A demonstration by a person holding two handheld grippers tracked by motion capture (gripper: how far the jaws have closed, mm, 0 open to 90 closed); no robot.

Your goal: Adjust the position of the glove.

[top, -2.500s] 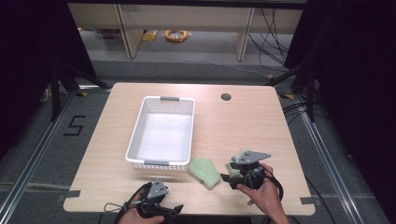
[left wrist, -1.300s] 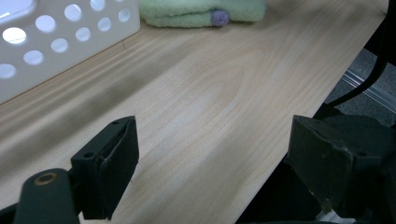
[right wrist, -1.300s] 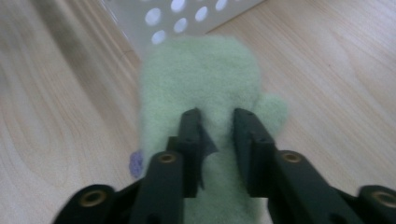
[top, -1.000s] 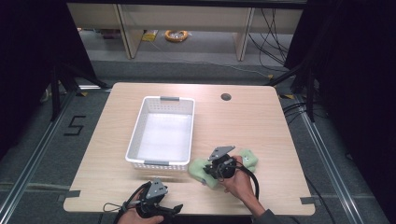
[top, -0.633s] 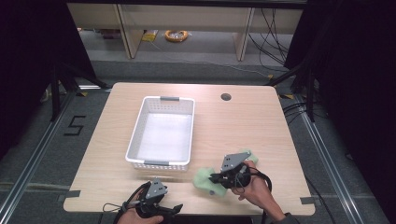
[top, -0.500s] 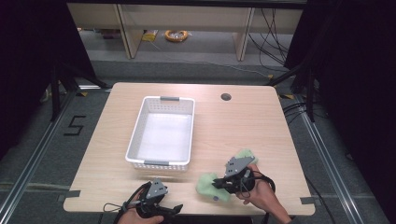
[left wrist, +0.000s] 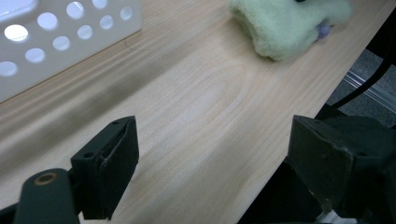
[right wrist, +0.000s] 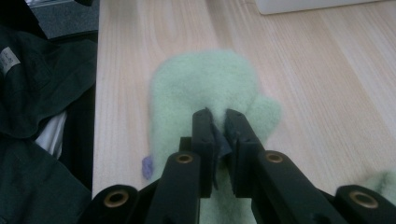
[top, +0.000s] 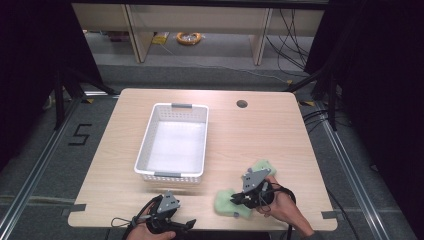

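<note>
Now right gripper [right wrist: 218,122] pinches the green mitten [right wrist: 205,84]; left gripper [left wrist: 210,154] gapes wide

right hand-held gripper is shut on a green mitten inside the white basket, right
Not quite. The right hand-held gripper is shut on the green mitten, but the mitten lies on the table near its front edge, not inside the white basket. The high view shows this.

A lab or test workshop: a pale wood-laminate counter [top: 260,135] with a round cable hole [top: 242,104] stands on grey floor between metal floor rails [top: 30,180], black curtains [top: 30,60] at both sides, loose black cables [top: 295,30] beyond its far edge.
</note>
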